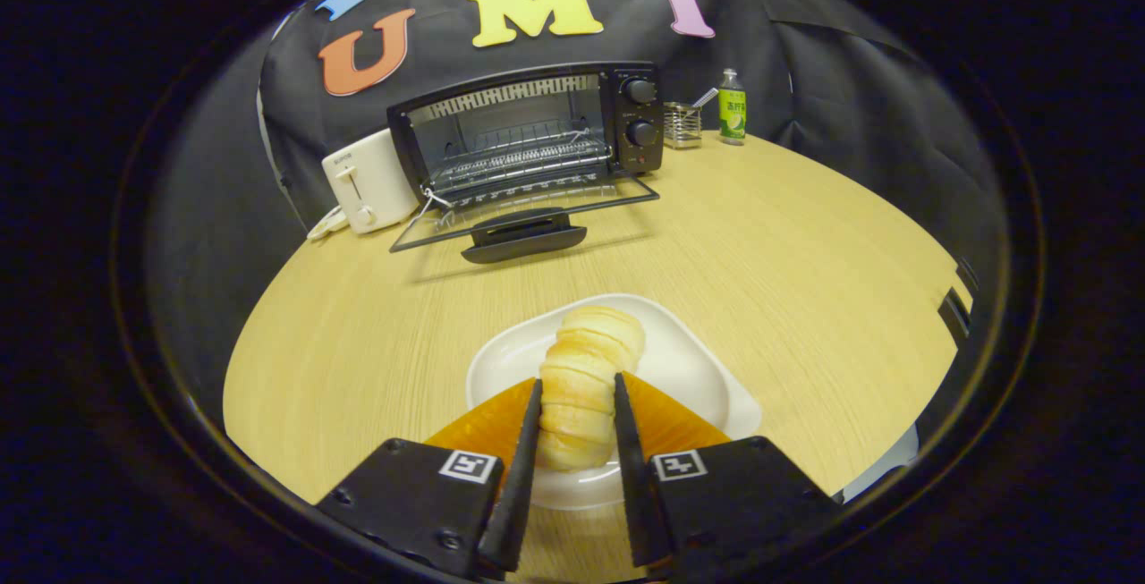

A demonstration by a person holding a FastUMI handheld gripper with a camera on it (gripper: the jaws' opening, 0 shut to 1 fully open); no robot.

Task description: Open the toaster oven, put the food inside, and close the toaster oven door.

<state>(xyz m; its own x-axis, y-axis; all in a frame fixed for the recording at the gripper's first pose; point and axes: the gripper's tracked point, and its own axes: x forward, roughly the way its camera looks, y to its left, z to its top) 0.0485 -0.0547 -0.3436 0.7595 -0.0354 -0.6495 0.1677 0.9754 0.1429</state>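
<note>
The gripper pinches a ridged bread roll, one finger pressed to each of its sides, over a white plate near the desk's front edge. Well beyond, toward the desk's back edge, the black toaster oven stands with its glass door dropped flat onto the desk and its wire rack bare. A white toaster sits just beside the oven's left side; on the other side a wire holder and a green bottle stand near the back edge
</note>
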